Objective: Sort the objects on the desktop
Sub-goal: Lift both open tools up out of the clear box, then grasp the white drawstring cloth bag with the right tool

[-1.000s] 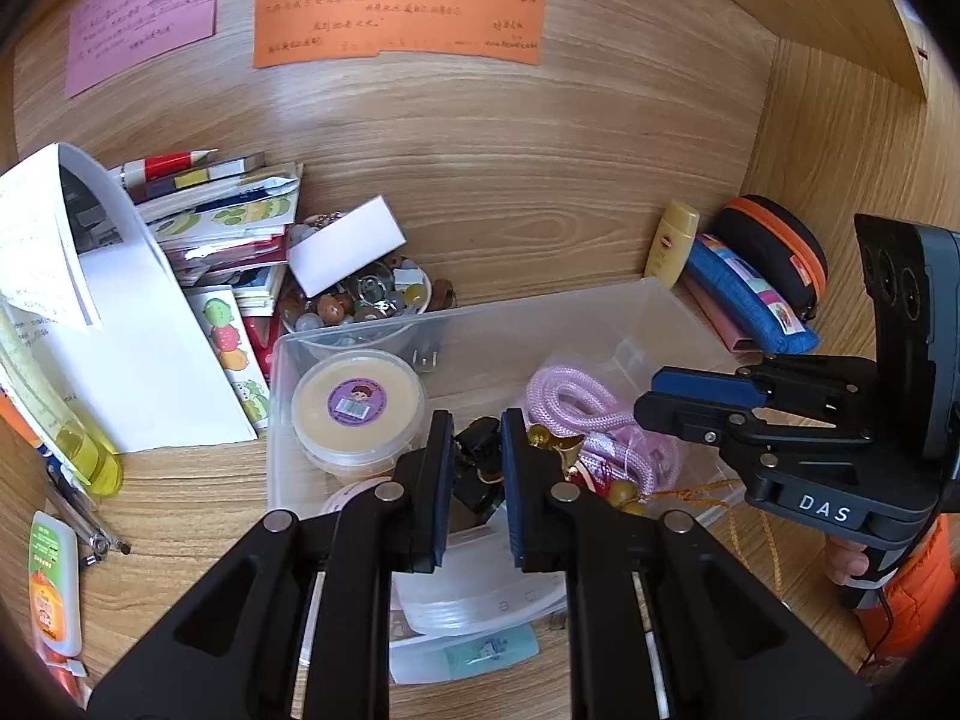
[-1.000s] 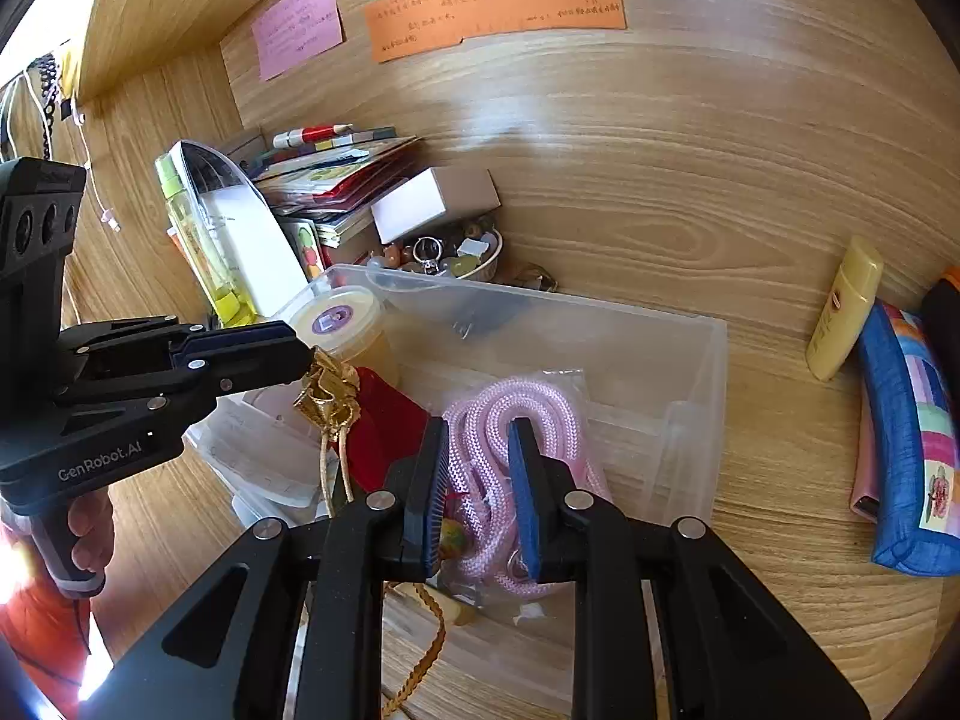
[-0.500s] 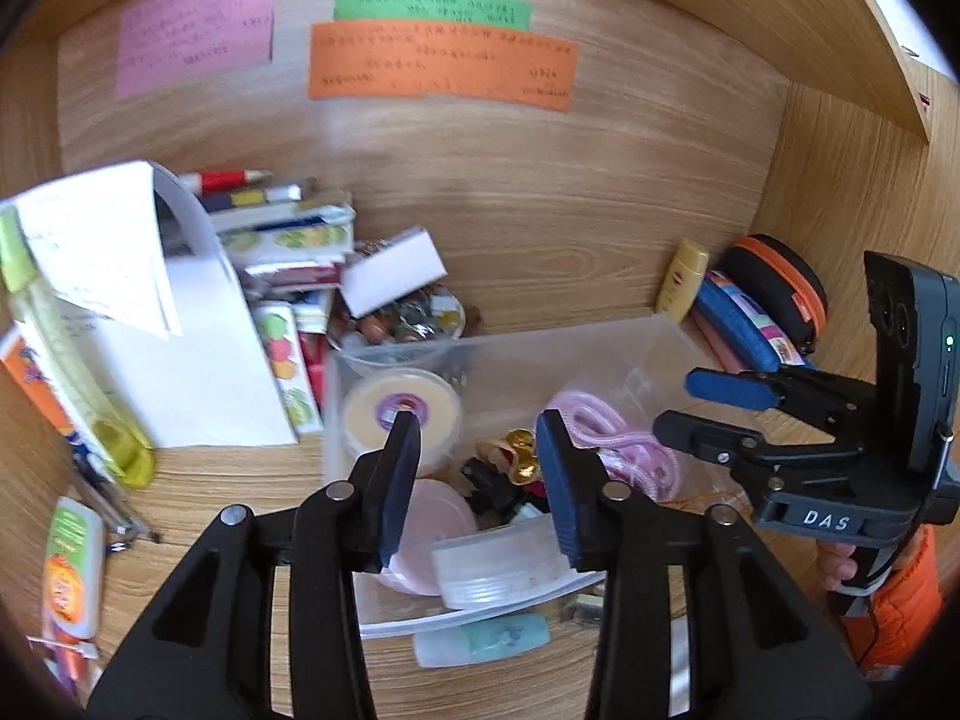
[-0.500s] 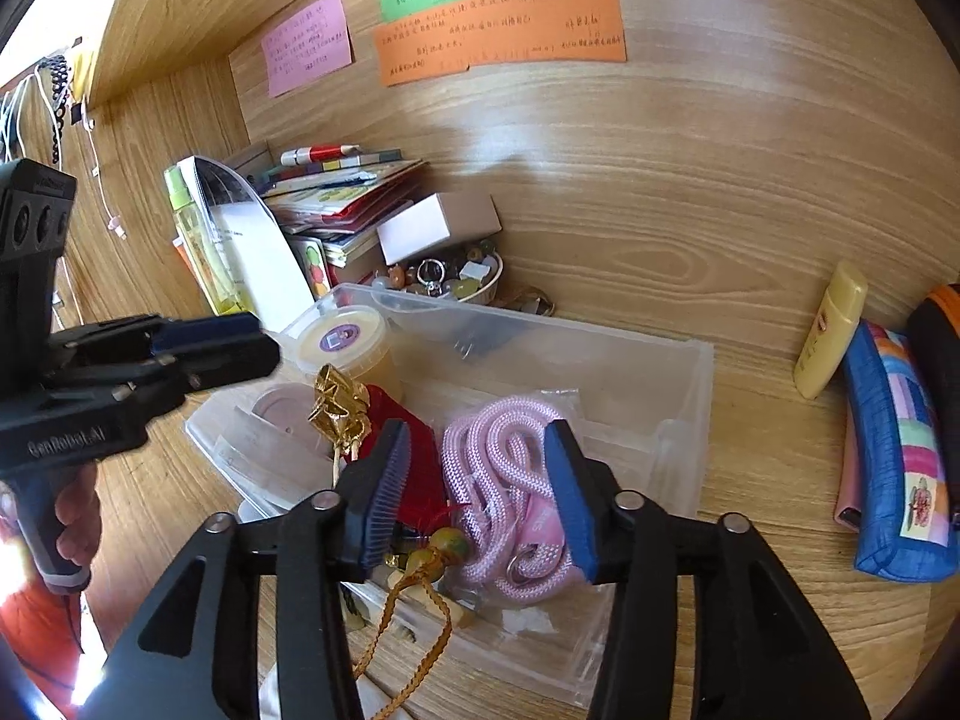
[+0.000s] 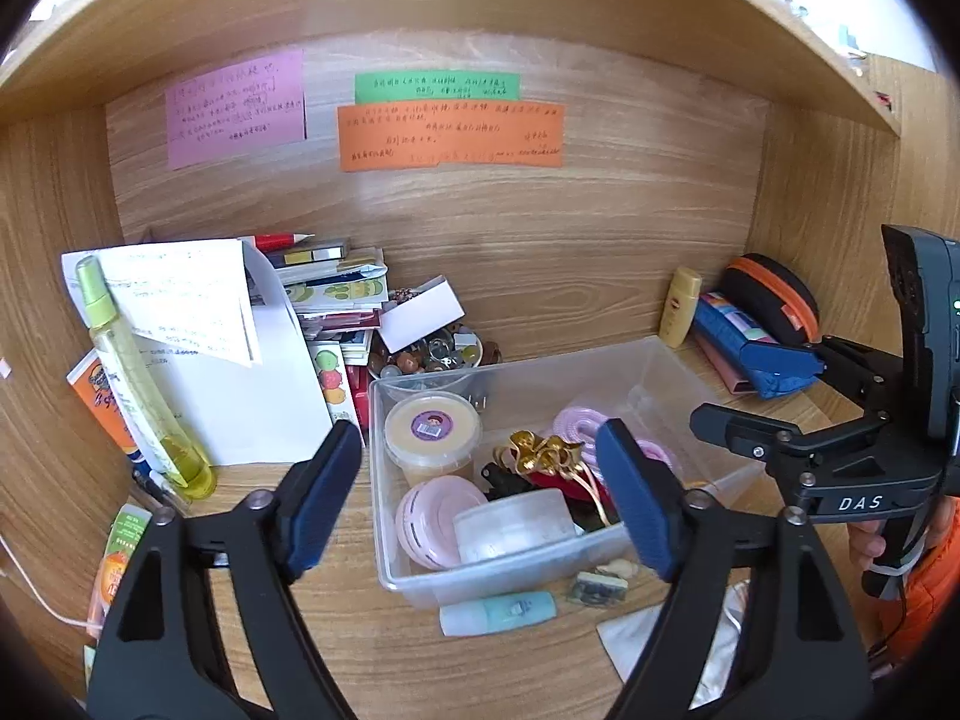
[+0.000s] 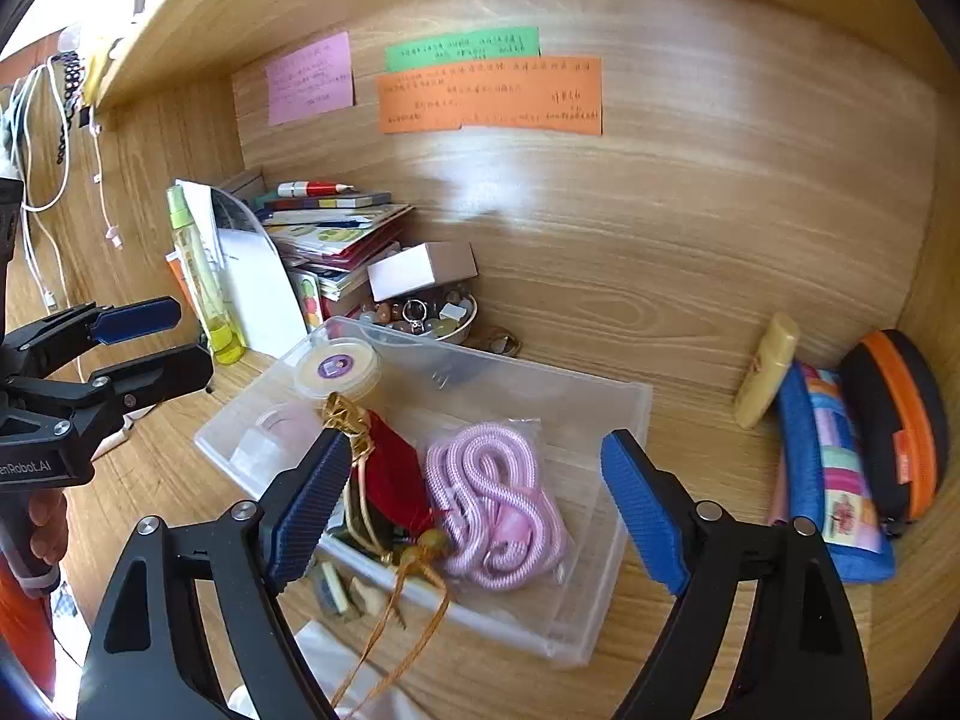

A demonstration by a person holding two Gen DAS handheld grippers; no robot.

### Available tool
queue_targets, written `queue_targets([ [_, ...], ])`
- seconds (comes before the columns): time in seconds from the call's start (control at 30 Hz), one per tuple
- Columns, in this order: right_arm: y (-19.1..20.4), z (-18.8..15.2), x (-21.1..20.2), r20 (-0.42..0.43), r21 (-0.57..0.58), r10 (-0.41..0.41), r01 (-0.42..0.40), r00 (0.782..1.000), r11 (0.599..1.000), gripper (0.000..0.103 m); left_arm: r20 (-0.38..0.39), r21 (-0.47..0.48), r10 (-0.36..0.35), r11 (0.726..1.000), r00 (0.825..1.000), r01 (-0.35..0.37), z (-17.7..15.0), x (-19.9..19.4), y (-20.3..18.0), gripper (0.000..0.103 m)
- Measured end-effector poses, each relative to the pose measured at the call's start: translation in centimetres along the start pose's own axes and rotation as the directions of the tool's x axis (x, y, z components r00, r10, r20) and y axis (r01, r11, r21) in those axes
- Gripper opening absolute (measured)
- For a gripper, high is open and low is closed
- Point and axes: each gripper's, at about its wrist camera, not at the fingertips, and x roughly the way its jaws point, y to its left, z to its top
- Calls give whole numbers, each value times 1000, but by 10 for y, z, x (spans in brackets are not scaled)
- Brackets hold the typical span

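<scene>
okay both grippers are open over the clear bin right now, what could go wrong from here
1. The gold tassel cord trails over the bin wall onto the desk; either gripper could snag it and drag the red pouch out.
2. The left gripper and right gripper sit close together above the bin, so they might collide.
3. The bin is crowded; grabbing the pink rope may catch neighbours.
</scene>
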Motion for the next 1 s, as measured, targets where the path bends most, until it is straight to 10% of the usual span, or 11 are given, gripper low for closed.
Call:
queue_targets([
  [0.47, 16, -32, -59, 36, 9, -23, 23, 999, 1000, 102, -7, -48, -2, 999, 1000, 2, -37, -41, 2, 97],
  [1.0, 52, -104, -37, -143, 36, 83, -79, 986, 996, 102, -147, -72, -13, 997, 989, 3, -93, -26, -1, 97],
])
